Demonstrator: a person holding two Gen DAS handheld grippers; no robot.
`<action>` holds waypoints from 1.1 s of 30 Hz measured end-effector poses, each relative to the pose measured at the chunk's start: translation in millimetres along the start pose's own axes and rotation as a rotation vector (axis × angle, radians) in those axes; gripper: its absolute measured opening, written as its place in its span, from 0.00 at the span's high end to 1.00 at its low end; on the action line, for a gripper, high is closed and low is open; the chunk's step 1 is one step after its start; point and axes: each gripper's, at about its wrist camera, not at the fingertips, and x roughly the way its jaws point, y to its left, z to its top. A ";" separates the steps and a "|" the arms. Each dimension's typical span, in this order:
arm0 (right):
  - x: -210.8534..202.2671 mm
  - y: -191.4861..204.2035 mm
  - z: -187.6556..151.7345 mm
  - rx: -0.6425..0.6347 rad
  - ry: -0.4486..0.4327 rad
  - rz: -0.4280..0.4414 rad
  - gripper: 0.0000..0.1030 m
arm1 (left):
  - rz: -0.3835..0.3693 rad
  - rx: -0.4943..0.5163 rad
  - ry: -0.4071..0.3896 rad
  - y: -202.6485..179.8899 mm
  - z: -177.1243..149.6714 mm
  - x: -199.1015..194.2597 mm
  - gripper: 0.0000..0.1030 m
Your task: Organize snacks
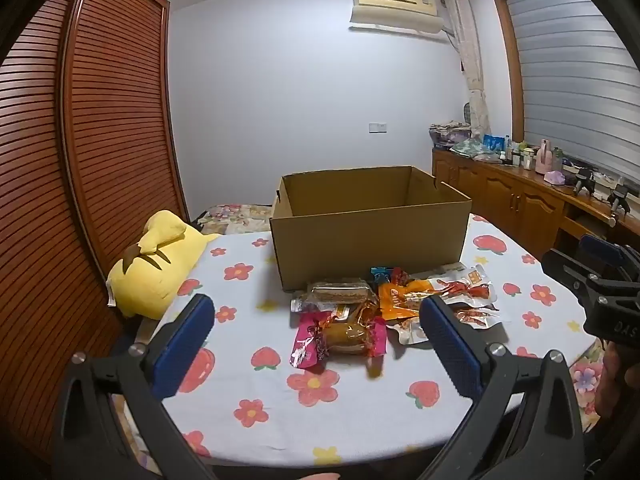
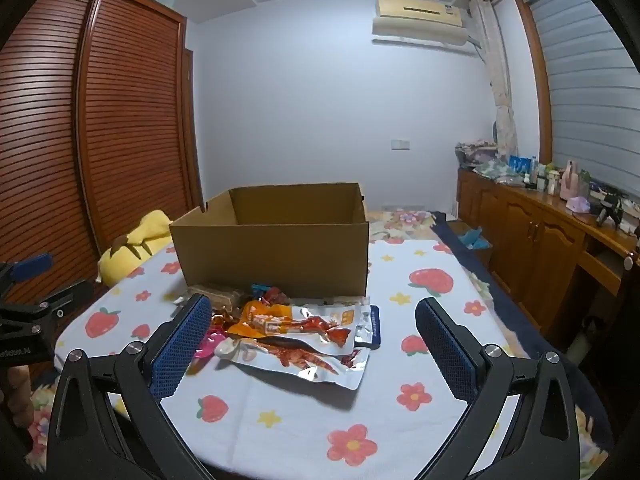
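Barely begun, by the look of it: snack packets (image 1: 380, 308) heaped on the flowered tablecloth (image 1: 280, 412) just before an apparently empty cardboard box (image 1: 368, 236). Left gripper (image 1: 316, 328) and right gripper (image 2: 312, 328) poised above, jaws wide, holding nothing.

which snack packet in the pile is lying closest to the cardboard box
The brown oat-bar packet, lying right against the cardboard box front wall; the pink-ended packet and silver pouches lie nearer the camera.

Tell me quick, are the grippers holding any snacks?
Left gripper: open, holding nothing.
Right gripper: open, holding nothing.
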 end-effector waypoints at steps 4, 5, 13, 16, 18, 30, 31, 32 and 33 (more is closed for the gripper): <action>-0.4 -0.5 -1.0 0.002 -0.004 0.001 0.00 | -0.006 -0.002 0.003 -0.5 -0.3 0.1 0.00; -0.4 -0.7 -1.5 0.003 -0.004 0.002 0.00 | -0.011 -0.006 0.005 0.3 -0.2 0.2 0.00; 2.1 -1.6 -2.9 0.001 0.011 -0.006 0.00 | -0.013 -0.005 0.005 -0.5 -1.1 -2.0 0.00; 0.3 -0.5 -4.4 0.002 0.013 -0.004 0.00 | -0.014 -0.004 0.003 -0.5 -0.9 -2.3 0.00; 0.3 0.0 -4.8 0.001 0.012 -0.007 0.00 | -0.013 -0.004 0.002 -1.0 0.5 -2.6 0.00; 0.6 -1.0 -6.6 0.008 0.014 -0.004 0.00 | -0.007 0.001 -0.006 -0.1 2.3 -10.2 0.00; 0.1 -0.7 -6.6 0.008 0.012 -0.004 0.00 | -0.007 0.001 -0.006 0.1 2.3 -10.3 0.00; 0.6 -1.6 -6.5 0.009 0.013 -0.003 0.00 | -0.008 0.000 -0.005 0.2 2.5 -10.8 0.00; 0.4 -1.5 -6.4 0.009 0.013 -0.002 0.00 | -0.009 0.000 -0.005 0.1 2.3 -10.4 0.00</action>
